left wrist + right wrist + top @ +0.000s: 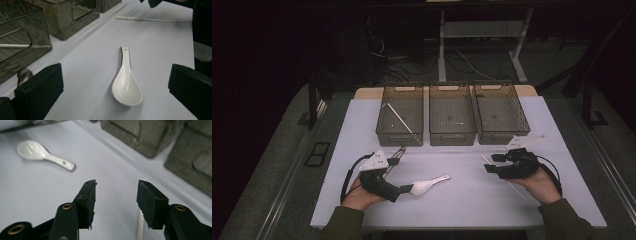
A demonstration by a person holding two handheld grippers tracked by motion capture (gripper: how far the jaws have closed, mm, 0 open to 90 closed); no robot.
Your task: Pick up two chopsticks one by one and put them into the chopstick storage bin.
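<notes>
A white ceramic spoon [127, 85] lies flat on the white worktop [462, 200], bowl up, its handle pointing away from the left tongs [408, 188], which sit just short of the bowl with their jaws wide apart and nothing between them. In the left gripper view the spoon rests squarely in the gap ahead of the two black pads, touching neither.

The right tongs [116, 203] hover low over the worktop on the other side, jaws also apart and empty. A thin white chopstick [512, 185] lies right beneath them, and this looks to be what they are after. Another chopstick [401, 119] already rests in the left-hand one of three smoky plastic bins [451, 135] at the far edge.

The spoon looks glazed and rigid — likely slippery, moderately light and prone to chip if dropped. The rounded bowl would probably squirt out of flat pads; the narrower handle, near where it meets the bowl, seems the safer place to pinch. The chopstick is slim, stiff and light — best taken near its middle, across its width, so it does not swing.
</notes>
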